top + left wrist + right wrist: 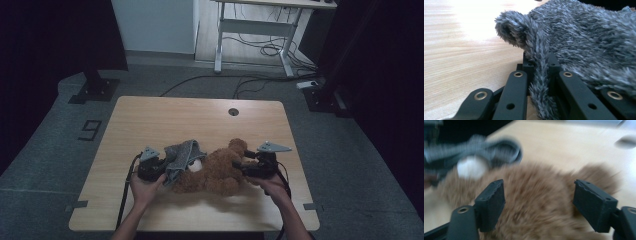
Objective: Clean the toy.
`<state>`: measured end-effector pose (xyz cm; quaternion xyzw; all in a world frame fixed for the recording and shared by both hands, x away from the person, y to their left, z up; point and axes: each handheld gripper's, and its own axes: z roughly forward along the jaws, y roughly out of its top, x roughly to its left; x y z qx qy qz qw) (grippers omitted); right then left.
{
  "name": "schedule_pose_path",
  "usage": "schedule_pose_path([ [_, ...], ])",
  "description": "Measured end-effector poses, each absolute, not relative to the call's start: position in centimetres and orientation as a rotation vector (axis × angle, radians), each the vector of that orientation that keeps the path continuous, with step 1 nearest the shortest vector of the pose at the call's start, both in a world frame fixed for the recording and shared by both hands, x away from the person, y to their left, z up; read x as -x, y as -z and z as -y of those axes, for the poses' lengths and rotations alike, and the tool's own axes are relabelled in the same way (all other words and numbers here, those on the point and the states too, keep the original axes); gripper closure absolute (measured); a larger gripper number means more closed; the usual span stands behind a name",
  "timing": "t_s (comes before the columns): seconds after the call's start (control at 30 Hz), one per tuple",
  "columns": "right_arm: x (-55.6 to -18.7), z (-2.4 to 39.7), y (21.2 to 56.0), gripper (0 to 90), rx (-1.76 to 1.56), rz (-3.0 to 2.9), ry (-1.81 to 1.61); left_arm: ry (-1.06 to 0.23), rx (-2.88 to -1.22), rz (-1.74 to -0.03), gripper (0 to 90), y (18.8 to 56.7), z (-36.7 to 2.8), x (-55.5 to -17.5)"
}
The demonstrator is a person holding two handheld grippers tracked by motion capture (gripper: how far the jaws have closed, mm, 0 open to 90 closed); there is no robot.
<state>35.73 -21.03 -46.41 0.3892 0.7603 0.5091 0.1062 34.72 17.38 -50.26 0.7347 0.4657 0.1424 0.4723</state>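
1. A brown plush teddy bear [215,175] lay on its side near the front middle of the pale wooden tabletop [165,120], between the person's two hands.
2. A grey fuzzy knitted garment [182,154] was draped over the bear's head end, toward the left, with a white patch of the toy showing just beside it.
3. The left gripper [159,167] had its jaws pressed together, pinching a fold of the grey fabric [537,75], as the left gripper view showed plainly.
4. The right gripper [245,167] sat at the bear's far end with its jaws spread; in the right gripper view the brown fur [536,202] lay between the pads, but they did not press on it.
5. By my judgement the dressing or undressing was only partly done: the garment covered only the head end, and most of the bear's body remained bare.
6. What was left, it seemed, was to steady the bear again and work the cloth along or off it.
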Motion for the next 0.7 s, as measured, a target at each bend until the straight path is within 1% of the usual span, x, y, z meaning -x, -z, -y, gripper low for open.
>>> schedule_pose_path([
  [0.07, -36.0, 20.3, 47.6, 22.3, -1.147, -2.354, -1.465, -0.347, -1.804, -1.138, 82.5, 50.3, -17.3, -34.6],
  [0.13, -35.9, 19.3, 49.0, 18.2, -1.133, -2.438, -1.419, -0.346, -1.808, -1.138, 82.8, 50.4, -17.2, -34.5],
  [0.17, -35.8, 19.0, 49.4, 18.1, -1.127, -2.45, -1.41, -0.345, -1.808, -1.136, 82.9, 50.5, -17.1, -34.4],
  [0.2, -35.7, 18.7, 49.7, 19.7, -1.124, -2.451, -1.398, -0.349, -1.806, -1.137, 83.0, 50.5, -17.0, -34.4],
  [0.37, -34.9, 18.2, 50.4, 45.2, -1.08, -2.385, -1.365, -0.368, -1.778, -1.146, 83.2, 50.6, -16.6, -35.0],
  [0.43, -35.0, 18.2, 50.6, 50.1, -1.113, -2.34, -1.376, -0.37, -1.767, -1.155, 83.3, 50.5, -16.5, -35.6],
  [0.53, -35.3, 18.1, 50.8, 53.7, -1.123, -2.291, -1.37, -0.371, -1.746, -1.17, 83.4, 50.0, -16.4, -36.6],
  [0.7, -36.4, 17.8, 51.1, 54.7, -1.178, -2.192, -1.343, -0.384, -1.673, -1.134, 83.7, 47.3, -15.8, -37.1],
])
